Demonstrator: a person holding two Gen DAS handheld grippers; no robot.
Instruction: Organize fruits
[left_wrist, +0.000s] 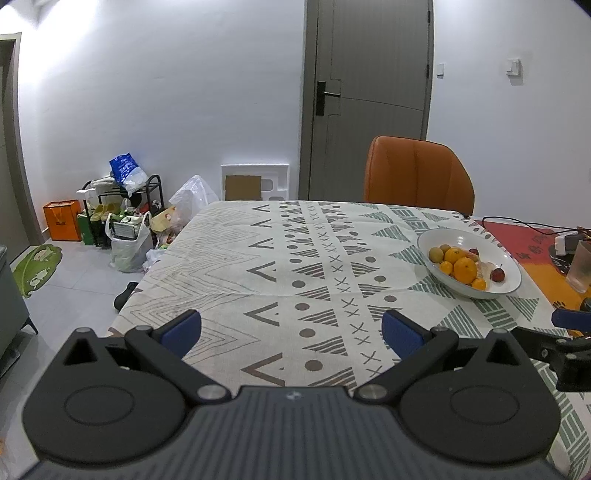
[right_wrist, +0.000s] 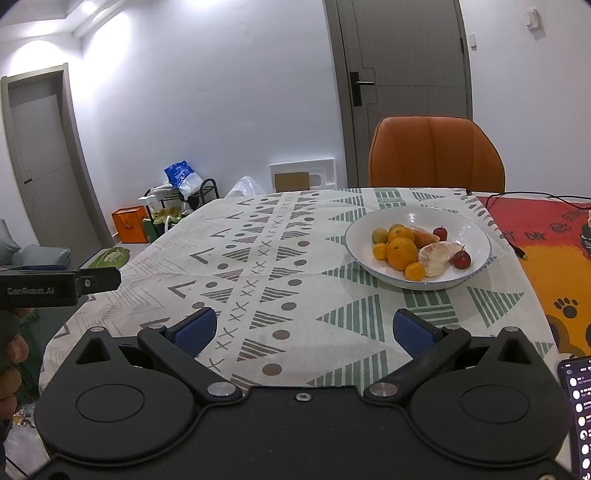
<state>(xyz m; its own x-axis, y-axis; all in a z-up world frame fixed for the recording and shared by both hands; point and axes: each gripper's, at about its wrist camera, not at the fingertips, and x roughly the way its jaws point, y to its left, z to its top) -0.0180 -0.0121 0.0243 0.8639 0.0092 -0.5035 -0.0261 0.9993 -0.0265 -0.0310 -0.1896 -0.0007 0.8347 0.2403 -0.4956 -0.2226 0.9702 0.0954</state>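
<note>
A white bowl (right_wrist: 476, 225) stands on the patterned tablecloth at the right, also in the left wrist view (left_wrist: 458, 236). It holds several oranges (right_wrist: 402, 253), a kiwi (right_wrist: 379, 235), peeled citrus pieces (right_wrist: 436, 260) and small red fruits (right_wrist: 461, 259). My left gripper (left_wrist: 291, 332) is open and empty above the cloth, left of the bowl. My right gripper (right_wrist: 304, 330) is open and empty, in front of the bowl. The right gripper's tip also shows at the right edge of the left wrist view (left_wrist: 570, 319).
An orange chair (right_wrist: 436, 155) stands behind the table by a grey door. A red and orange mat (right_wrist: 546, 236) with a black cable lies right of the bowl. A phone (right_wrist: 578, 413) and a cup (left_wrist: 583, 267) sit at the right. Bags clutter the floor (left_wrist: 125, 229) at the left.
</note>
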